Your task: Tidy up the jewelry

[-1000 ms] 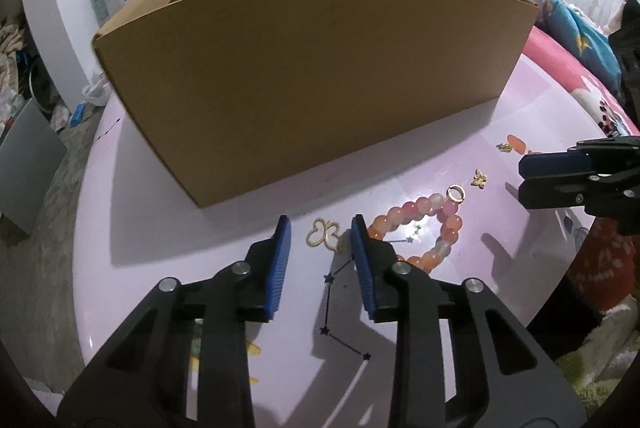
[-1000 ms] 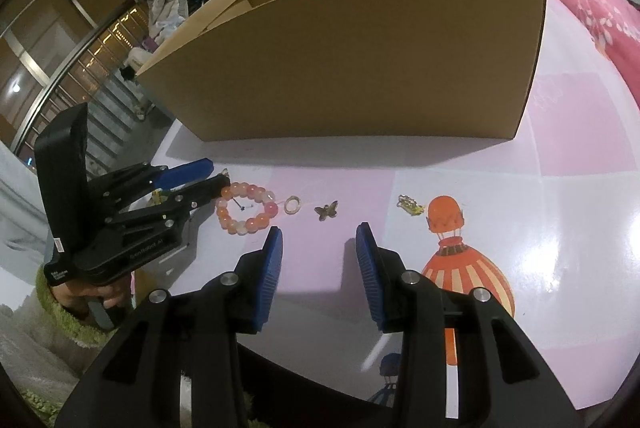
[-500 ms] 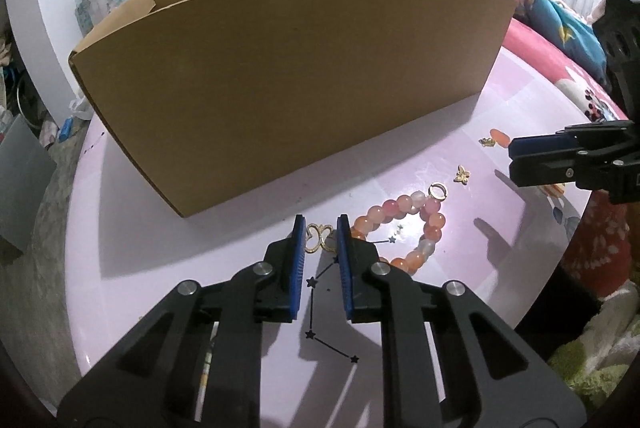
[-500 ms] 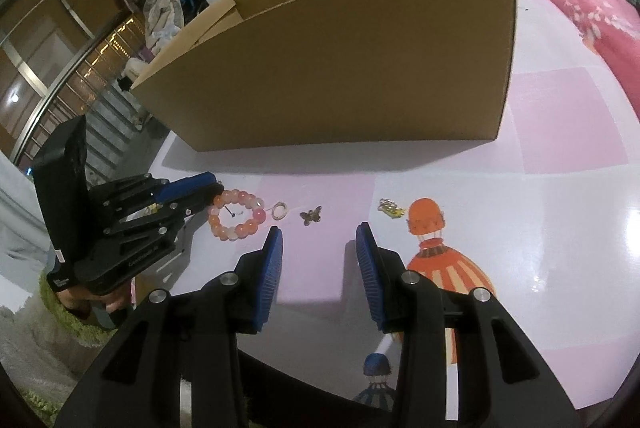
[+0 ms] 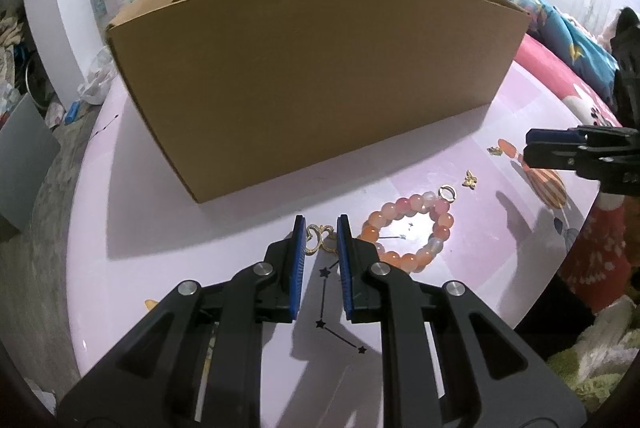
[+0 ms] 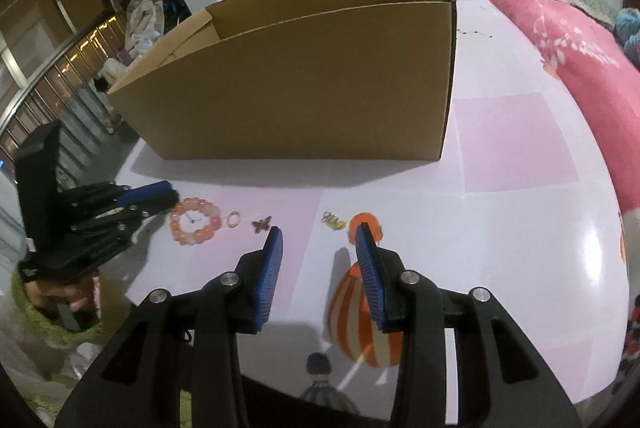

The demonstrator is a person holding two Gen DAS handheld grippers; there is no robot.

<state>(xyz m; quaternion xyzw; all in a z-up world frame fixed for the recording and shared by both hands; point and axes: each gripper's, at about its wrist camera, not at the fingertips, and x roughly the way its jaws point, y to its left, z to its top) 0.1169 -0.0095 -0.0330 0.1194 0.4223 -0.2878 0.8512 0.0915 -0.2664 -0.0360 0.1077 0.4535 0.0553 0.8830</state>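
Left fingers now narrowed around gold butterfly charm; right fingers apart, closing, empty.

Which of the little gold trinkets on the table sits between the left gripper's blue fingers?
The looped gold butterfly-shaped piece, left of the bead bracelet. The ring and two small charms lie farther right.

We find no readable text, label, brand or number anywhere. The cardboard box is plain, and the tabletop carries only printed cartoon pictures and a star pattern, no words.
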